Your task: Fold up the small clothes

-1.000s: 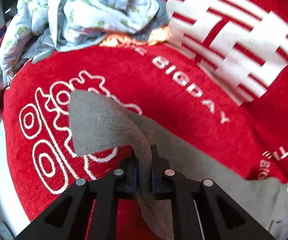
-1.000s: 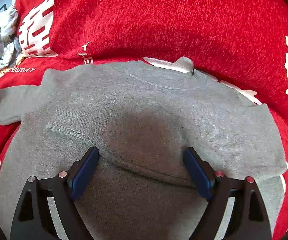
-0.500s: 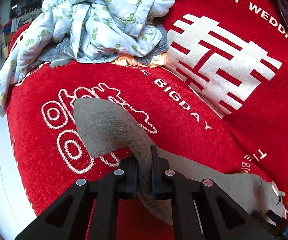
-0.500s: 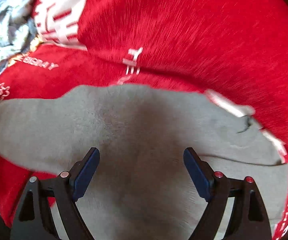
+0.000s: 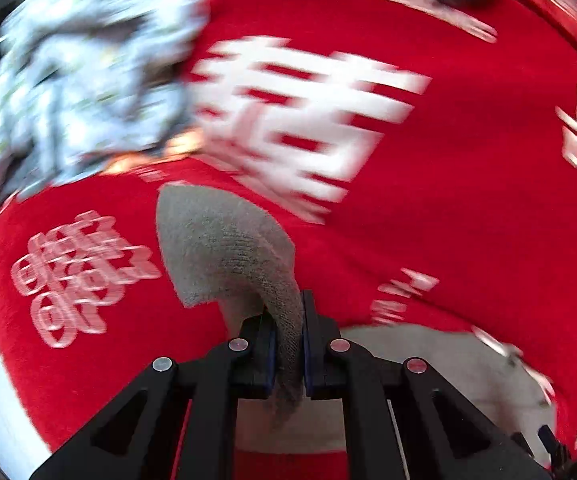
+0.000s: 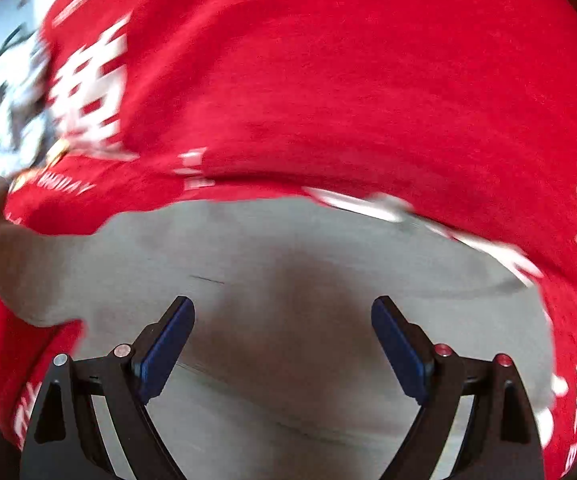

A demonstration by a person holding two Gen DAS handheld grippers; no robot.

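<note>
Your worktop is covered by a red cloth (image 5: 428,208) with white characters and lettering. On it, the grey sweater (image 6: 288,280) lies spread across the lower half of the right wrist view; a blurred heap of pale floral clothes (image 5: 80,80) sits upper left of the left wrist view.

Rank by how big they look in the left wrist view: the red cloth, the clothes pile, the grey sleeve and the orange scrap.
1. Red cloth, fills most of the view.
2. Clothes pile.
3. Grey sleeve, clamped in the left gripper; nearness to the camera inflates it.
4. Orange scrap, blurred.
</note>
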